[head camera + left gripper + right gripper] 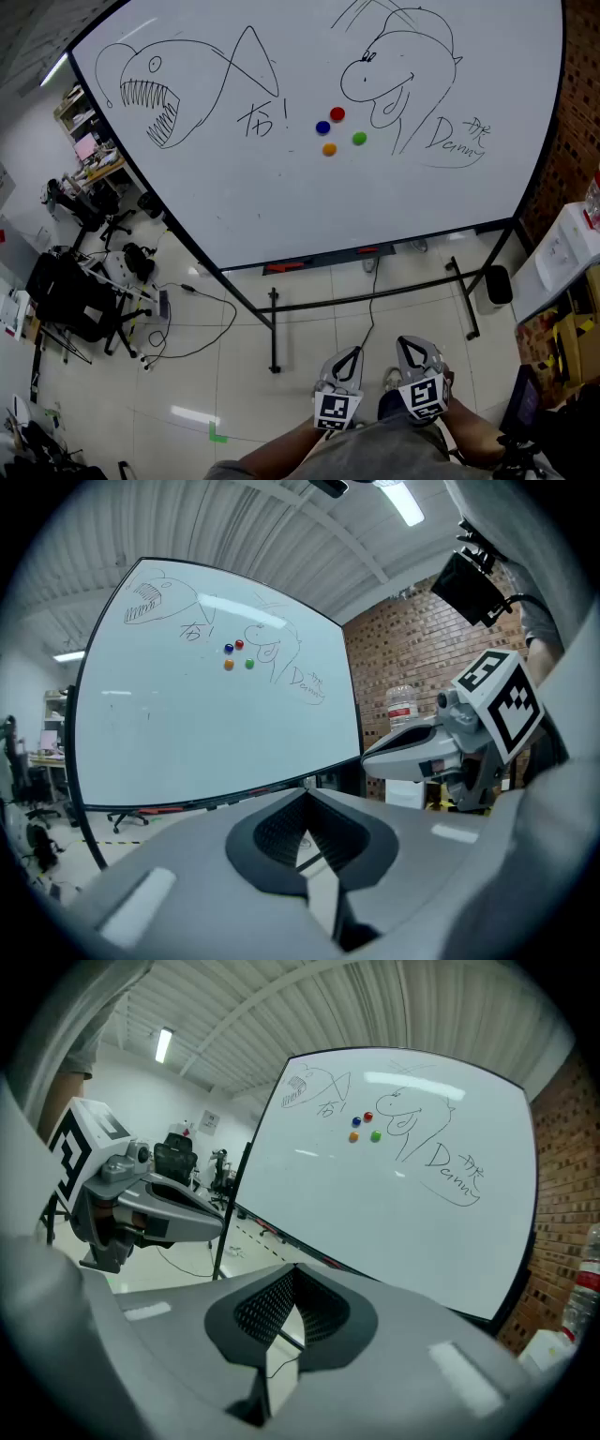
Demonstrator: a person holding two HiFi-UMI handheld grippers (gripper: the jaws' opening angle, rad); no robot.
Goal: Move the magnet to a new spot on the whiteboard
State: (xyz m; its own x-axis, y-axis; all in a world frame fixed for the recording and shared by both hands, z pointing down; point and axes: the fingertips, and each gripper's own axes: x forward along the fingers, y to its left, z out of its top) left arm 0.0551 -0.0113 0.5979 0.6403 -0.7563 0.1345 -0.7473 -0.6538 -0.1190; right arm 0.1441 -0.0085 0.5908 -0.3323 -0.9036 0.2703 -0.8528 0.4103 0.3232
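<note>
Four magnets [337, 113] cling to the whiteboard [281, 206], well beyond both closed, empty jaws.

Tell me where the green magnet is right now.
Head view: the green magnet is on the whiteboard, rightmost of four, lower right of the red magnet, beside the cartoon head drawing.

Pale tiled floor [234, 375], brick wall [574, 122] at right, black office chairs [98, 214] at left.

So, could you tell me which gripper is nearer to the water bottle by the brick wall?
Right. The right gripper is on the side of the water bottle, though well short of it; the left gripper sits beside the right one, farther from the bottle.
</note>
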